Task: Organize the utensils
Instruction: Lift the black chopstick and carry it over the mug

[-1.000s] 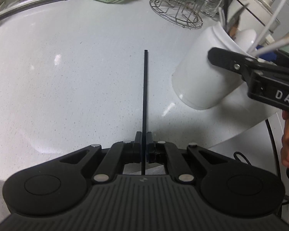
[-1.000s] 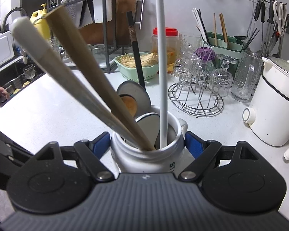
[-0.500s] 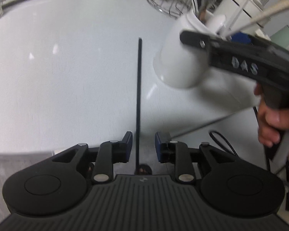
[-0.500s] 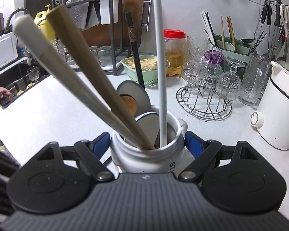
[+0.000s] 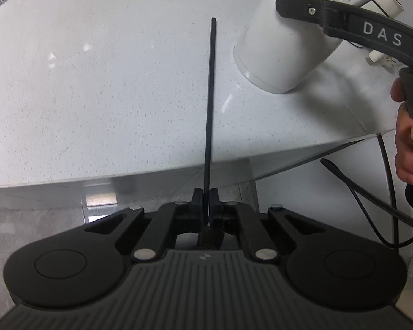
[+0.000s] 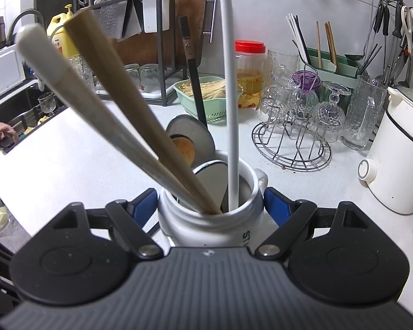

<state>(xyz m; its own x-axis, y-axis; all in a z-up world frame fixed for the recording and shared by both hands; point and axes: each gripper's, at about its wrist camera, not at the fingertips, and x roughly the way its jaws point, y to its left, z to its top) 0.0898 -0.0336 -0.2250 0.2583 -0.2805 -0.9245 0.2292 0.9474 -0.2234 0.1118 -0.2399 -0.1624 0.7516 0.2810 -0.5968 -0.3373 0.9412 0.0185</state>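
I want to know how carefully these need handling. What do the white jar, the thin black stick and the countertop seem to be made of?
White jar: probably glazed ceramic; thick rounded rim, glossy white sheen.
Thin black stick: a square-edged matte black chopstick, likely plastic or lacquered wood; I cannot tell which.
Countertop: polished speckled white stone or a look-alike; fine dark flecks, bright reflections.

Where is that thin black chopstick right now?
In the left wrist view, the black chopstick is clamped in the left gripper, pointing out over the white counter, left of the white jar.
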